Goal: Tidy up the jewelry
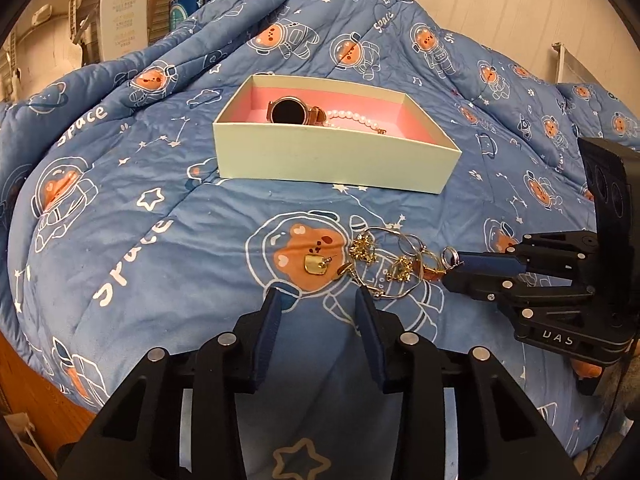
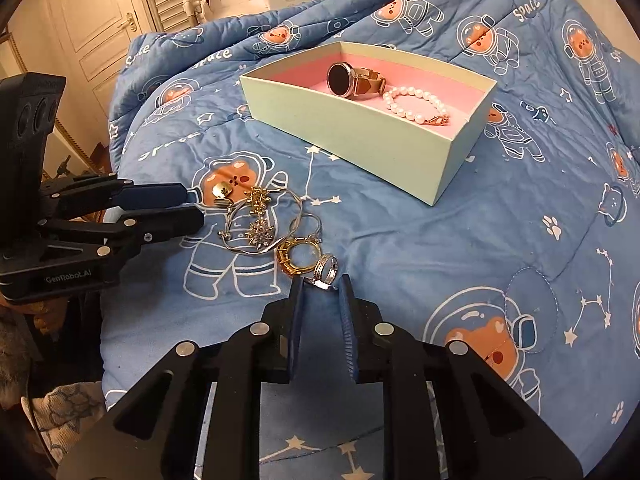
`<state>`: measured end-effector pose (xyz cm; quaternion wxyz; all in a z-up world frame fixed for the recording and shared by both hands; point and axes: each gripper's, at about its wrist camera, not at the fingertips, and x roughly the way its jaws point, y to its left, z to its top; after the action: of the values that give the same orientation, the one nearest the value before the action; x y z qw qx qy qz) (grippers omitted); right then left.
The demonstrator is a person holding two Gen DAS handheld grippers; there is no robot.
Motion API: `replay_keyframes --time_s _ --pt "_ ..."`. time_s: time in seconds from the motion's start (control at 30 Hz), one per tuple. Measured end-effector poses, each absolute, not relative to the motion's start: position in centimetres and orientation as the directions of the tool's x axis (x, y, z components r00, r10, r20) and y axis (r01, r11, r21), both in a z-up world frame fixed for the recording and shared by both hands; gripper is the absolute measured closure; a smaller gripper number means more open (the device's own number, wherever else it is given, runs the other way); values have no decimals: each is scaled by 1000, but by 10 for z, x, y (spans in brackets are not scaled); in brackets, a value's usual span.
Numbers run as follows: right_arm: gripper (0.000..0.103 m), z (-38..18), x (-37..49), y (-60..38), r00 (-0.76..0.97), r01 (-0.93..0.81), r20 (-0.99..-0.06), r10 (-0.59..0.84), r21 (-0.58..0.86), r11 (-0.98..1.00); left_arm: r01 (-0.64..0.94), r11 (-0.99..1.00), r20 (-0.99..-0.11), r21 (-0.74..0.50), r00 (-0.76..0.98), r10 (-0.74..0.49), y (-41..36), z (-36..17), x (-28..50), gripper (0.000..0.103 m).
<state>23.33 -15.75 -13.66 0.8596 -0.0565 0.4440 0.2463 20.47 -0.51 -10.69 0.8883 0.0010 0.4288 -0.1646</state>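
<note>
— While the right gripper (image 2: pixel 321 289) hangs low over the blue quilt (image 2: pixel 460 240), what sits at its tips?

— A silver ring (image 2: pixel 327 270), just ahead of and between its parted fingers (image 2: pixel 296 300); whether the pads touch it, I cannot tell. A gold ring (image 2: pixel 296 258) lies just beyond, slightly to the left.

— And the left gripper (image 1: pixel 318 294)?

— Spread apart too, holding nothing. Right ahead of its fingertips lies a gold square earring (image 1: pixel 315 267), and off its right finger a gold chain with sparkly charms (image 1: pixel 370 254) is heaped on the quilt.

— Where is the box from there?

— The pale green box (image 1: pixel 332 160) with the pink lining stands farther ahead of both grippers, well beyond the loose pile. Inside it, a round-faced watch (image 2: pixel 348 79) on a tan strap lies beside a pearl bracelet (image 2: pixel 416 106).

— Do the two grippers meet?

— No; they face each other across the heap, tips apart.
</note>
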Motion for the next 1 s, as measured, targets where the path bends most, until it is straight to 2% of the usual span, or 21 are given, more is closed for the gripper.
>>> replay_keyframes --time_s 0.07,0.13,0.3,0.43,1.0 --pt "85 -136 233 -158 485 -471 -791 374 124 873 298 943 -765 -150 570 -301 -9 -109 207 75" --pt "85 -136 233 -159 486 -467 -789 375 128 875 304 938 -765 -165 561 -316 -12 -111 210 79" --pt "85 -137 233 -160 488 -462 -788 376 132 877 302 939 -763 -165 565 -316 -17 -112 218 82" --pt "85 -137 233 -160 487 -461 -788 377 135 877 314 938 -763 -148 567 -310 -23 -113 220 88" --pt "85 -129 227 -164 490 -459 -775 400 160 874 319 930 -739 -184 578 -345 -18 -99 208 89"
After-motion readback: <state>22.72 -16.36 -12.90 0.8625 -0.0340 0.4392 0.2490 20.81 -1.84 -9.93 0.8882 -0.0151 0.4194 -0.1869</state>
